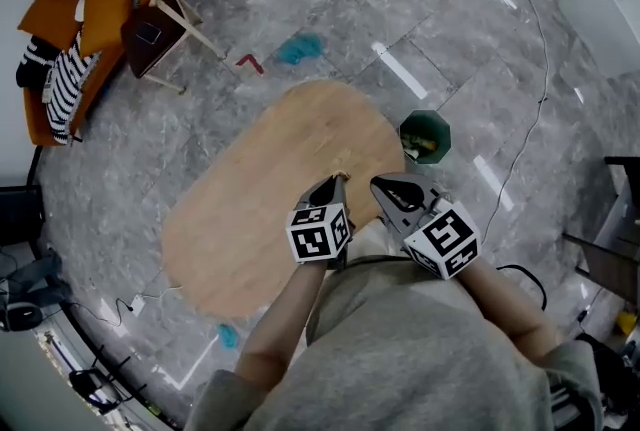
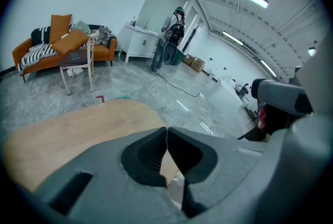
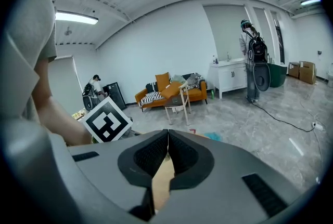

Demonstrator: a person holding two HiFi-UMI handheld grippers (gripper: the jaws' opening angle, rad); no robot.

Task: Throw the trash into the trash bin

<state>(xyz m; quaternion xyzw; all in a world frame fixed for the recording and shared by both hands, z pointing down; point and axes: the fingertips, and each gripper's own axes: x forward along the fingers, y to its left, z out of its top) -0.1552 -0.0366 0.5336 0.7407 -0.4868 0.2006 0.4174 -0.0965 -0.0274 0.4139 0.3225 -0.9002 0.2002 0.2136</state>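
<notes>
The green trash bin (image 1: 425, 137) stands on the floor against the right side of the oval wooden table (image 1: 260, 209), with some items inside it. A blue crumpled scrap (image 1: 300, 47) lies on the floor beyond the table's far end, and another blue bit (image 1: 229, 335) lies near its close end. My left gripper (image 1: 335, 181) and right gripper (image 1: 385, 187) are held side by side over the table's near right edge, close to my chest. Both are shut, with nothing between the jaws (image 2: 166, 129) (image 3: 167, 133).
An orange sofa (image 1: 70, 39) with cushions and a small chair-like stand (image 1: 160, 24) sit at the far left. A cable (image 1: 540, 69) runs across the grey floor at the right. A person with a backpack (image 3: 252, 56) stands far off by a white cabinet.
</notes>
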